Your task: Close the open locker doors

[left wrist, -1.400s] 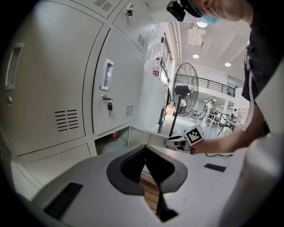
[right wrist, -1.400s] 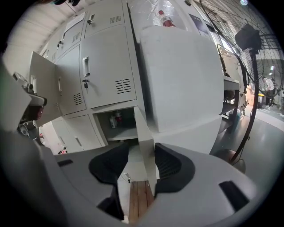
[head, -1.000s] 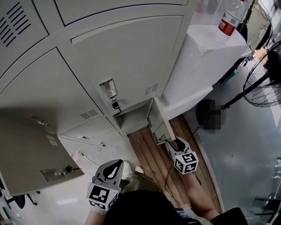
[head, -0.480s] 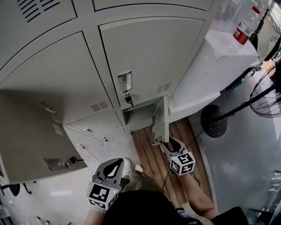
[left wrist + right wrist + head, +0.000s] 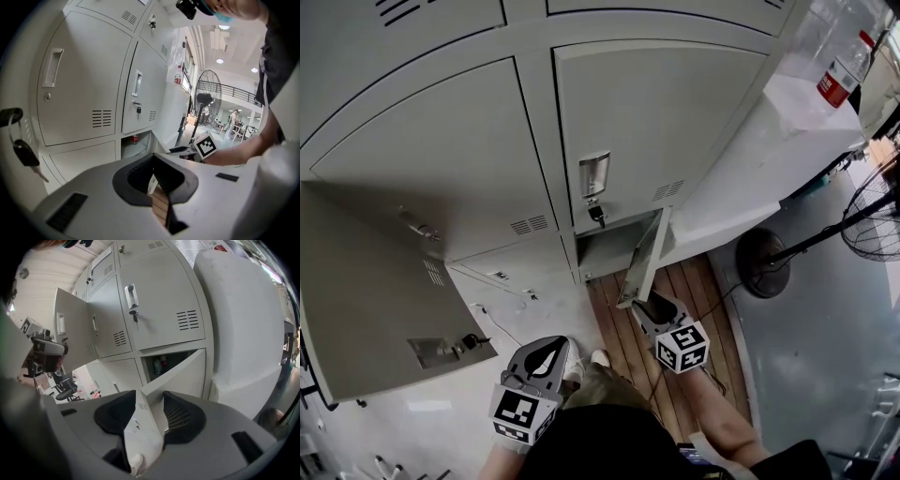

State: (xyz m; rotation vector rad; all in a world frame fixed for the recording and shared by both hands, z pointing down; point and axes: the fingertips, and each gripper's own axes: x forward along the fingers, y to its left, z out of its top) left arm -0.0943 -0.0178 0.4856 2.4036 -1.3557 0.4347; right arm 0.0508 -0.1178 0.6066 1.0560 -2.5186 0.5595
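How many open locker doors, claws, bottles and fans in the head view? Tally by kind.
Open locker doors: 2, the large left door and the small bottom door
Claws: 2, left claw shut and empty, right claw shut on the small bottom door
Bottles: 1, red-labelled bottle
Fans: 1, standing fan
Total: 6

Two grey metal locker doors stand open: the large door (image 5: 366, 281) at 9 o'clock, swung wide; the small door (image 5: 645, 258) just off centre toward 5 o'clock, ajar.
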